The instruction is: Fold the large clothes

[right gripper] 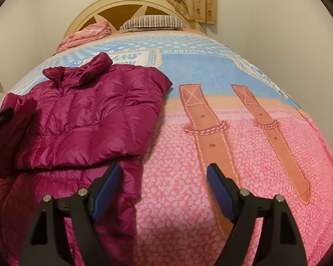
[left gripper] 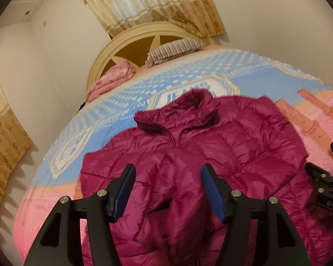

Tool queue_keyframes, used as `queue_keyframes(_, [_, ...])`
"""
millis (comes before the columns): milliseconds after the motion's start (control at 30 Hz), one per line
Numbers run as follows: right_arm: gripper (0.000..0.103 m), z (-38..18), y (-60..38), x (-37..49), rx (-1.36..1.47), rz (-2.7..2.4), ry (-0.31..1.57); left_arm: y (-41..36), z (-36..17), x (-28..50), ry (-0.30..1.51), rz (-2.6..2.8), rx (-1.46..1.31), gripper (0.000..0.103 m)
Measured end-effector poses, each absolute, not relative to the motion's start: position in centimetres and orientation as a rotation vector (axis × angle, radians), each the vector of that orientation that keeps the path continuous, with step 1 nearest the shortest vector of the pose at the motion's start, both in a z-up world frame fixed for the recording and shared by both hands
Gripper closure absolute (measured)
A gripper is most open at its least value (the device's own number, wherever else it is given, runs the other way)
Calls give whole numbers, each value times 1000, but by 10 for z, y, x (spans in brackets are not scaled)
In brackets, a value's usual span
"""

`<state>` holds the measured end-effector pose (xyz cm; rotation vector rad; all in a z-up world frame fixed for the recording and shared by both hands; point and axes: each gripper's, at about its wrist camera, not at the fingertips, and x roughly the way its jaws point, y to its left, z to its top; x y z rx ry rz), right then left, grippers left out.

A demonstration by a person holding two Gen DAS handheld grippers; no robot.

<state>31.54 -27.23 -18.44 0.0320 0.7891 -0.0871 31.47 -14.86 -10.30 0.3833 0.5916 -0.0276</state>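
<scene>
A magenta quilted puffer jacket (left gripper: 211,146) lies front up on the bed, collar toward the headboard, zipper shut. Its sleeves are folded in over the body. My left gripper (left gripper: 168,175) hangs open over the jacket's lower middle, blue pads apart, and a sleeve (left gripper: 179,190) lies loose between them, not pinched. In the right wrist view the jacket (right gripper: 88,115) fills the left side. My right gripper (right gripper: 164,175) is open at its right edge. Its left finger stands over the hem and its right finger over the pink blanket. The right gripper also shows at the left wrist view's right edge (left gripper: 322,181).
The bed carries a blue and pink blanket (right gripper: 233,155) with printed brown straps. A striped pillow (left gripper: 175,48) and a folded pink quilt (left gripper: 113,77) lie by the cream headboard (left gripper: 131,42). Curtains (left gripper: 157,4) hang behind, a wall stands left of the bed.
</scene>
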Motion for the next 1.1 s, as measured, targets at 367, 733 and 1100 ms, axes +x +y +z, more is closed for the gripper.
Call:
queue_keyframes(367, [21,-159,-259,314,29,-71,757,-46,-75,313,563,124,309,18])
queue_keyframes(733, [21,-144,-167,335,48,206,774,39,-140,377,755,378,244,18])
queue_keyframes(1100, [81,-172,-157,345,10,232,881,76,-138,374,738,428,200,18])
